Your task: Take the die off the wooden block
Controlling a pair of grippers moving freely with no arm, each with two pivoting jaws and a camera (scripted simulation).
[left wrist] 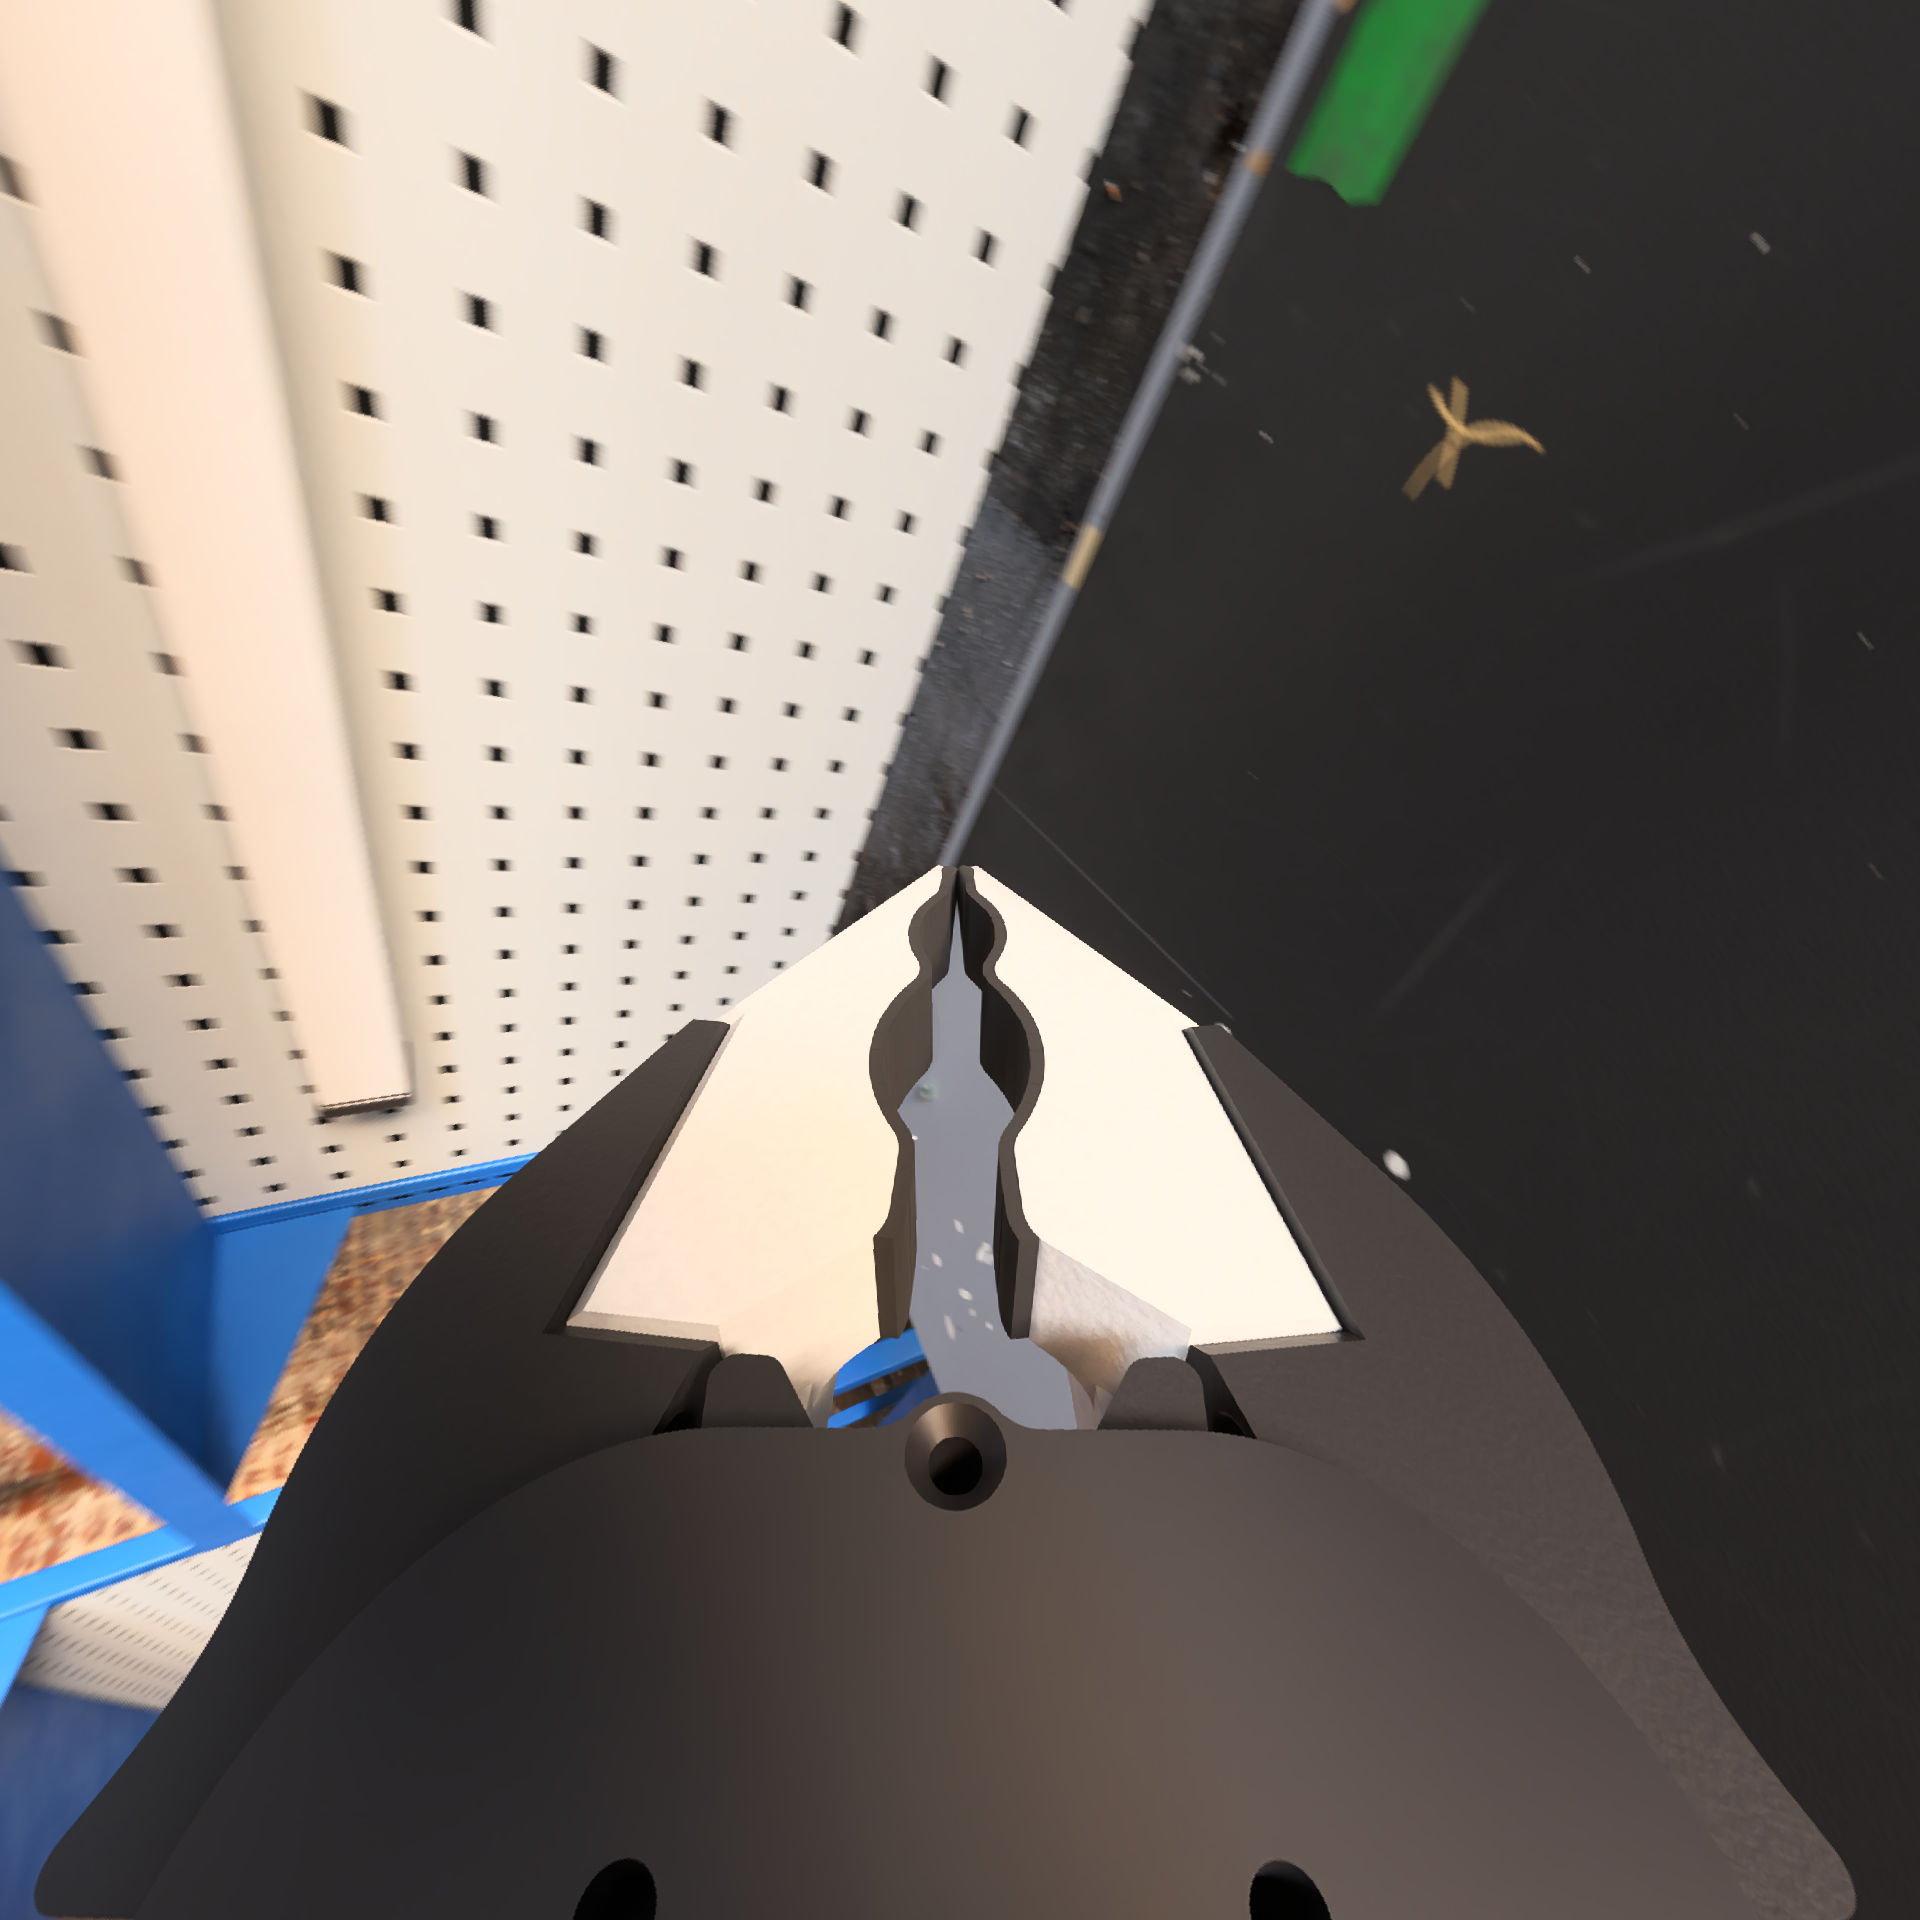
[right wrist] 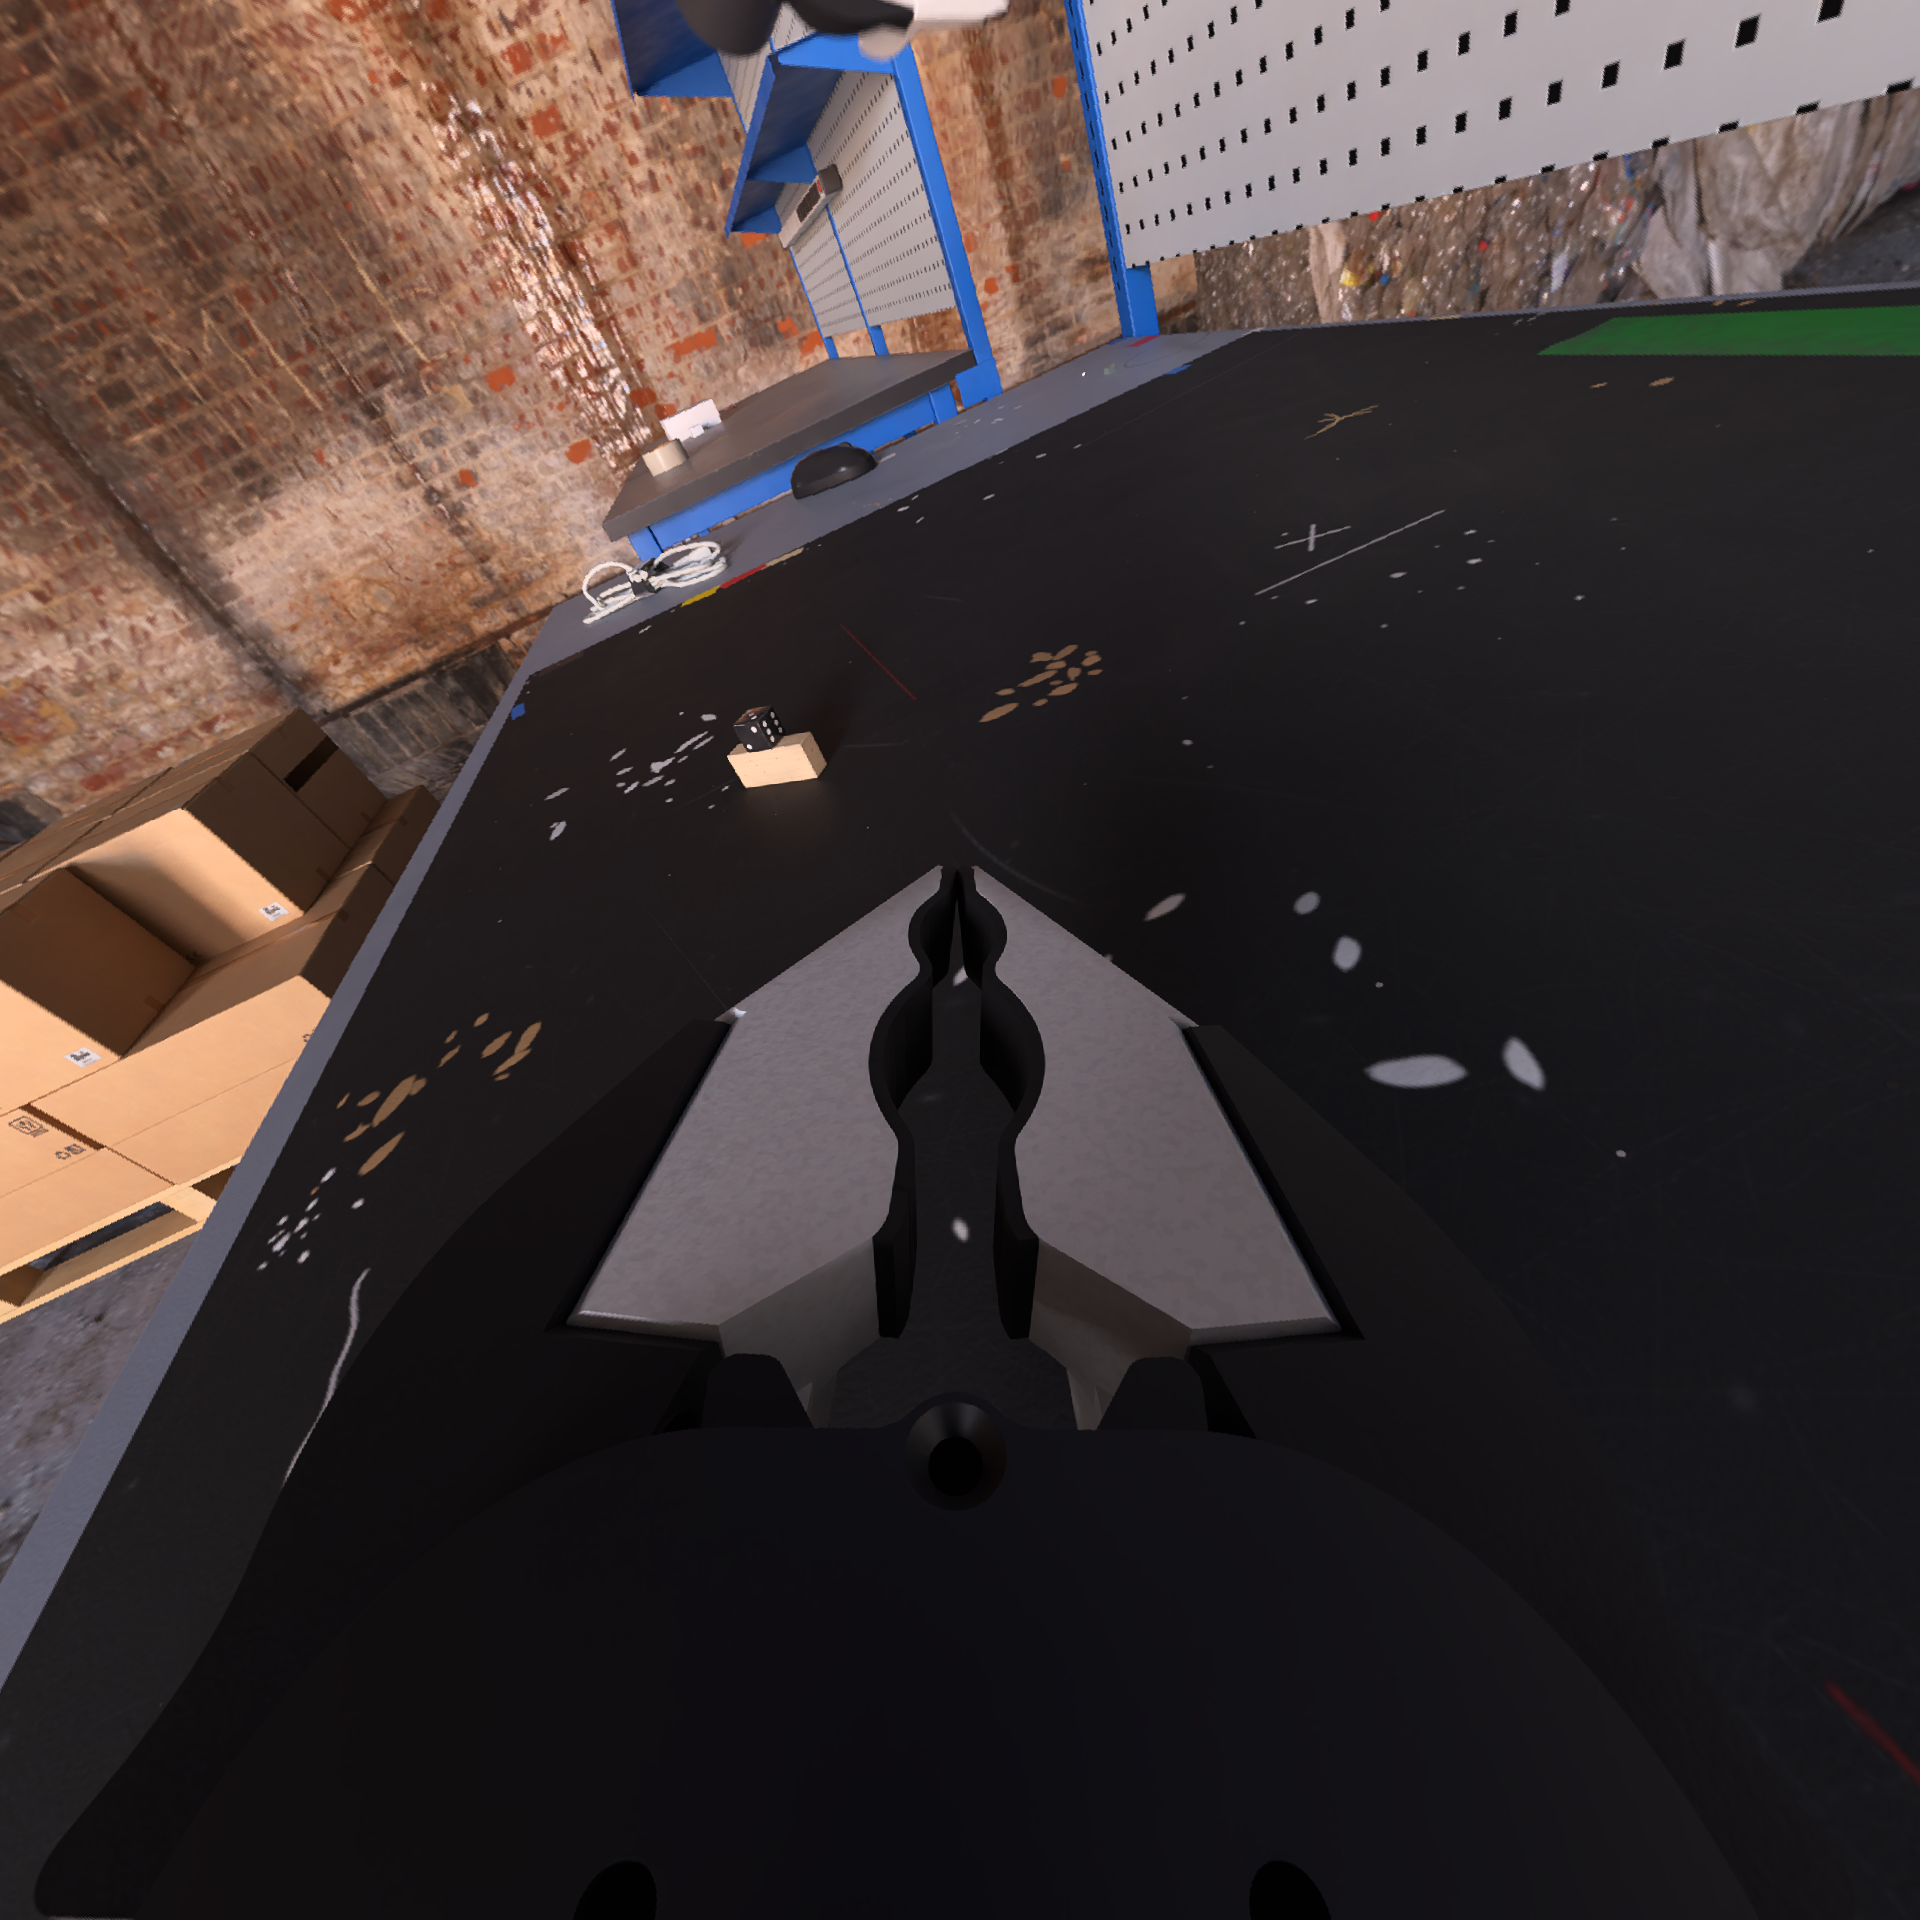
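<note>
A black die with white pips (right wrist: pixel 758 727) sits on top of a small pale wooden block (right wrist: pixel 779 764), which rests on the black table (right wrist: pixel 1351 779) toward its left edge. My right gripper (right wrist: pixel 956 878) is shut and empty, above the table, nearer than the block and to its right. My left gripper (left wrist: pixel 956 873) is shut and empty, pointing at the table's back edge by a white pegboard (left wrist: pixel 571 520); the die and block are out of its view. Part of the left gripper shows at the top edge of the right wrist view (right wrist: pixel 831 16).
A grey workbench with blue legs (right wrist: pixel 810 416) stands beyond the table, with a tape roll (right wrist: pixel 662 455) and a dark object (right wrist: pixel 831 468). A white cable coil (right wrist: pixel 649 577) lies at the table's far corner. Cardboard boxes (right wrist: pixel 156 987) stack at the left. A green patch (right wrist: pixel 1745 338) marks the far right.
</note>
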